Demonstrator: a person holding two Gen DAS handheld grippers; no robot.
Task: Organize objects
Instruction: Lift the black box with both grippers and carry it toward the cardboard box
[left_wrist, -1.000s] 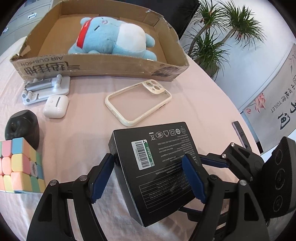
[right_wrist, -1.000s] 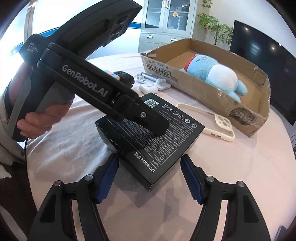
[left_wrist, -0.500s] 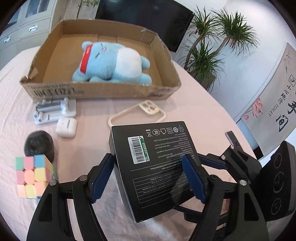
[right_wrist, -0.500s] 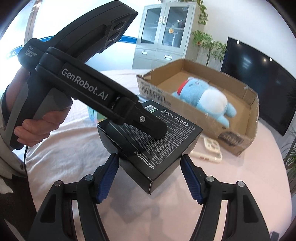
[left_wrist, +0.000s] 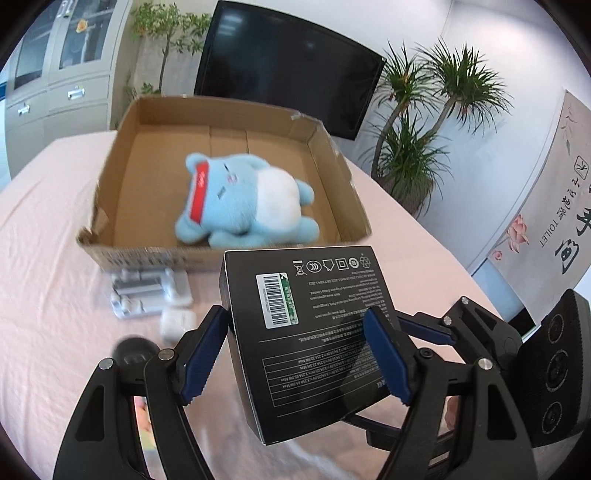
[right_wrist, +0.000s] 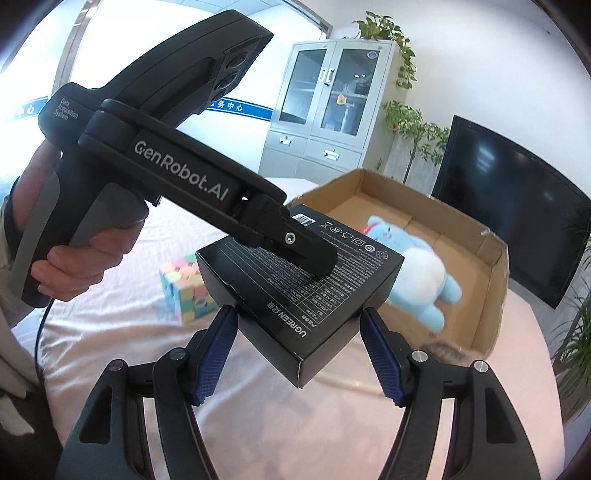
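Cardboard box (left_wrist: 122, 192) sits open-topped at the far side of the pink-clothed table (left_wrist: 44, 229), with a blue plush toy (left_wrist: 243, 203) lying on its side inside, toward the box's right half. Nearer than that, a black UGREEN product box (left_wrist: 310, 339) is held up off the cloth, label face upward, tilted, its far edge just short of the cardboard box's near wall.

Left gripper (left_wrist: 295, 354) clamps this black box, one blue pad pressed on its left side and the other on its printed top face near the right edge; in the right wrist view one black finger lies across the label. Right gripper (right_wrist: 297, 358) has its jaws spread wide on either side of the black box's near corner; whether the pads touch it I cannot tell.

On the cloth left of the black box lie a silver folding stand (left_wrist: 147, 291) just beside the cardboard box's near wall, a white earbud case (left_wrist: 176, 323) nearer, and a blurred dark rounded object (left_wrist: 135, 349) nearer again. A pastel puzzle cube (right_wrist: 184, 288) stands on the cloth below the left gripper.
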